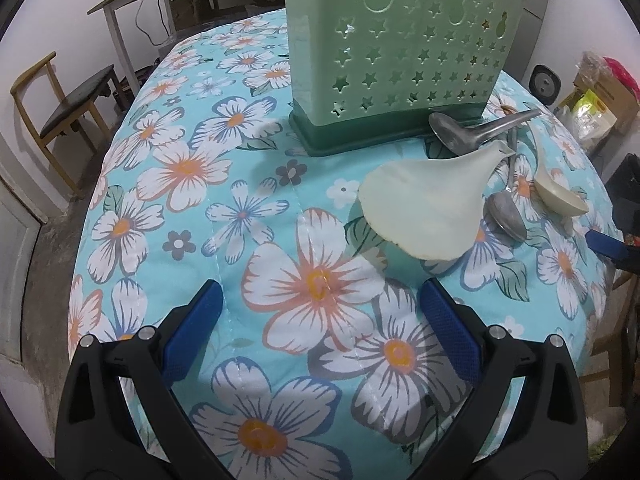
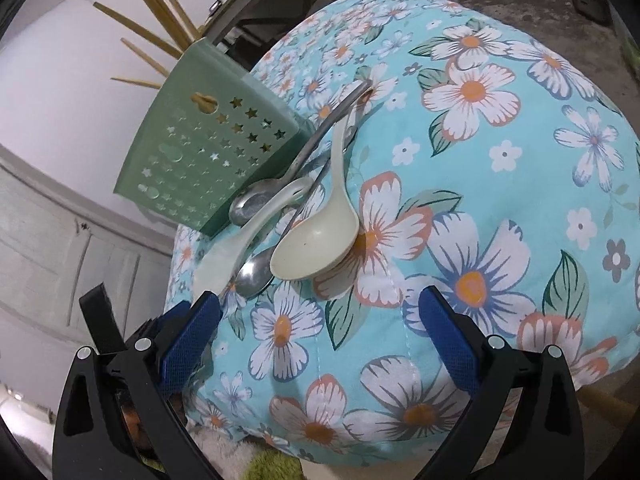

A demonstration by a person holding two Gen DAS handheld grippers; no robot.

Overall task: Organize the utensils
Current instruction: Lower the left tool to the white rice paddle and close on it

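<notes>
Hovering with both the left gripper and right gripper spread and empty, I judge no pick has begun: the spoons lie heaped beside the green holder on the worktop, so next I close on one handle

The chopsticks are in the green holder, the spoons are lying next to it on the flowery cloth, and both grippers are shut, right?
Not quite: both grippers are open. The left gripper and right gripper each show jaws spread wide, holding nothing, in their own wrist views. The rest is right.
</notes>
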